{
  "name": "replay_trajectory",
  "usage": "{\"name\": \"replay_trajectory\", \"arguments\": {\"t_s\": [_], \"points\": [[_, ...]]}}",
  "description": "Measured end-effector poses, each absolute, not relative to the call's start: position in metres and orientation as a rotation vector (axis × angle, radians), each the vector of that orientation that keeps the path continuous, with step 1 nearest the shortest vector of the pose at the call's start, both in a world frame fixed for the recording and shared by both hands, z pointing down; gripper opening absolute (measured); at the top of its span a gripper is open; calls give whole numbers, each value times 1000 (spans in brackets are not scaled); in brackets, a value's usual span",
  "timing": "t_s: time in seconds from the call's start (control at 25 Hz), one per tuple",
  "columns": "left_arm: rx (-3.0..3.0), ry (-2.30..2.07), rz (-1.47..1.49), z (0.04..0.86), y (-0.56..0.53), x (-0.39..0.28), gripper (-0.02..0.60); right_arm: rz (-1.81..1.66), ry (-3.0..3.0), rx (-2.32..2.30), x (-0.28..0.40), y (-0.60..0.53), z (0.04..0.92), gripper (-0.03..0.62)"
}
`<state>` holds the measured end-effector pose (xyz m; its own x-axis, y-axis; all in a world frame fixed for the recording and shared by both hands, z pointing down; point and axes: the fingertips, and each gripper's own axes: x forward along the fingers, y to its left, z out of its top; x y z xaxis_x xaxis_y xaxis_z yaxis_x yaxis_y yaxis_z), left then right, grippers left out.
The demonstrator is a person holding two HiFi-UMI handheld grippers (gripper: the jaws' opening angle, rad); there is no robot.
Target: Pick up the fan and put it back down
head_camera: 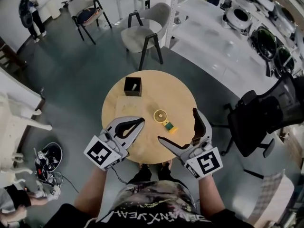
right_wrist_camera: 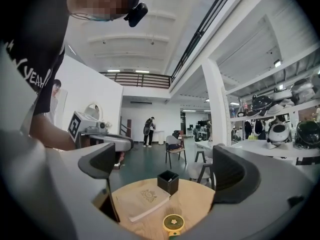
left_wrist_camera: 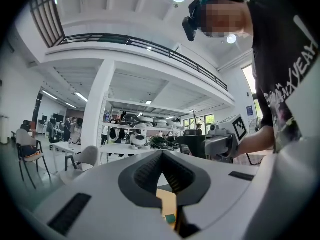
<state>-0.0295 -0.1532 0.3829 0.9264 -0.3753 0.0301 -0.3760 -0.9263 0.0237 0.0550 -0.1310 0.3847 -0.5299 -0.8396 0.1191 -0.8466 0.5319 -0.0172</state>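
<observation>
Fan [head_camera: 161,115] lies flat on the round wooden table [head_camera: 180,94], a little right of the table's centre. Its yellow disc faces up and its short green-tipped handle points toward the table's near right edge. Neither of my grippers touches it.

My left gripper [head_camera: 140,121] hangs over the near left part of the table, clenched with its dark pads meeting tip to tip. Its own view shows nothing caught between the pads, only a sliver of tabletop below them.

My right gripper [head_camera: 176,125] hangs over the near right part of the table, released, with its two jaws spread wide. In the right gripper view the fan sits low on the table between those jaws and ahead of them, clear of both.

A black open-topped box [head_camera: 133,86] stands at the table's far left edge. A pale book [head_camera: 124,106] lies flat on the table's left half, just nearer than the box.

A grey chair [head_camera: 145,32] stands beyond the table's far side, and a black office chair [head_camera: 259,115] stands off the table's right side.
</observation>
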Motion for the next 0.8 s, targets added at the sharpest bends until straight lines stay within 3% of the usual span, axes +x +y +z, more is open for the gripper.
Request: {"name": "replay_trajectory", "arguments": {"t_s": [0.8], "points": [[3023, -699, 48, 389, -166, -16, 12, 148, -2678, 1397, 69, -154, 402, 586]]}}
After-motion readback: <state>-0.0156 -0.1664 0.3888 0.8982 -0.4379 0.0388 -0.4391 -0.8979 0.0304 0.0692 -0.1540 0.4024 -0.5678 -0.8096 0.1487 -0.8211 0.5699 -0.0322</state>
